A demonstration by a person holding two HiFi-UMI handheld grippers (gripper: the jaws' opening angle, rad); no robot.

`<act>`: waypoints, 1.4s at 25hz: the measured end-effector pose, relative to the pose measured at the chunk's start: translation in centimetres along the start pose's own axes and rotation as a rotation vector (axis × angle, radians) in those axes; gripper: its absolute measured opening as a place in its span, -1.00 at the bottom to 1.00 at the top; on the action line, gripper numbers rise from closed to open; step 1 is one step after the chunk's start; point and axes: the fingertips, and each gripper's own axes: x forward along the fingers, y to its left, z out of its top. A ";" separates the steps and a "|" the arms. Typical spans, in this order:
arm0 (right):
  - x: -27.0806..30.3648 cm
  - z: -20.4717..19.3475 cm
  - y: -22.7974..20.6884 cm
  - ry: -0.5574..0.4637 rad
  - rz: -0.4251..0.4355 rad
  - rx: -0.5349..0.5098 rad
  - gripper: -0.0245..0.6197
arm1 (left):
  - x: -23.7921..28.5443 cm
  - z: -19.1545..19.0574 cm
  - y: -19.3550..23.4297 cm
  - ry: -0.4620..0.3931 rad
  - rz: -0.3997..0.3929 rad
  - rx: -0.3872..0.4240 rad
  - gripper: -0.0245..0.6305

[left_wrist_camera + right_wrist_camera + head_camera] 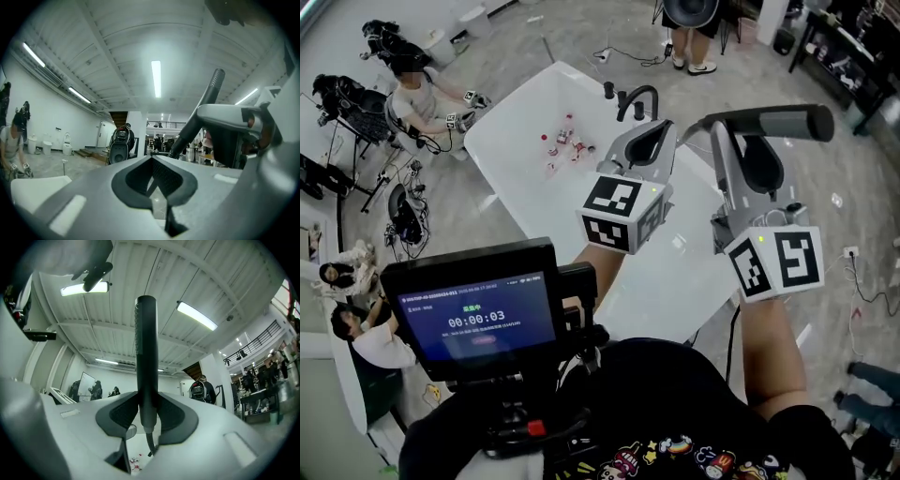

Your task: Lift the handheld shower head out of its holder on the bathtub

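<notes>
The handheld shower head (772, 123), a dark grey wand, is lifted above the white bathtub (511, 155) and lies level across the top of my right gripper (742, 131). In the right gripper view the shower head (146, 357) stands upright, clamped between the jaws of the right gripper (146, 416), and its hose (150, 442) hangs below. My left gripper (654, 134) hovers just left of it, shut with nothing in it. From the left gripper view, the left gripper (153, 180) has its pads touching, and the shower head (199, 115) slants up beyond.
A black faucet (637, 98) stands at the tub's far rim. Several small bottles (566, 142) lie inside the tub. A monitor with a timer (478, 314) sits at my chest. People sit at the left (417, 94), and one stands beyond the tub (691, 42).
</notes>
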 end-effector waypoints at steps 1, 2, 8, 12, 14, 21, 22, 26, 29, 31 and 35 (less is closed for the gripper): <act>-0.5 0.4 0.4 -0.004 0.014 0.009 -0.47 | -0.3 0.4 -0.2 -0.008 0.000 0.003 -0.93; -1.1 0.7 0.7 -0.004 0.025 0.015 -0.47 | -0.6 0.6 -0.5 -0.014 -0.001 0.003 -0.93; -4.1 -0.6 2.1 0.031 0.055 0.036 -0.47 | -3.0 -0.8 -1.7 0.033 -0.015 -0.013 -0.93; -4.0 -2.6 1.5 0.065 0.029 0.045 -0.48 | -3.5 -2.5 -1.2 0.071 -0.001 -0.017 -0.93; -3.9 -3.0 1.5 0.070 0.027 0.047 -0.48 | -3.9 -3.3 -1.1 0.089 0.010 -0.031 -0.93; -4.0 -3.3 1.3 0.069 0.034 0.037 -0.48 | -3.8 -3.9 -1.2 0.097 0.019 -0.020 -0.93; -4.0 -3.4 1.3 0.066 0.034 0.036 -0.48 | -3.7 -4.0 -1.2 0.097 0.020 -0.021 -0.93; -3.6 -2.8 1.7 0.050 0.032 0.030 -0.48 | -3.9 -3.4 -0.8 0.088 0.024 -0.023 -0.93; -3.4 -2.7 1.6 0.043 0.029 0.029 -0.48 | -3.9 -3.2 -0.5 0.082 0.028 -0.025 -0.93; -3.5 -2.5 1.7 0.039 0.024 0.028 -0.48 | -4.1 -3.2 -0.5 0.081 0.030 -0.027 -0.93; -3.8 -2.0 2.1 0.041 0.014 0.030 -0.48 | -4.9 -2.6 -0.6 0.081 0.032 -0.030 -0.93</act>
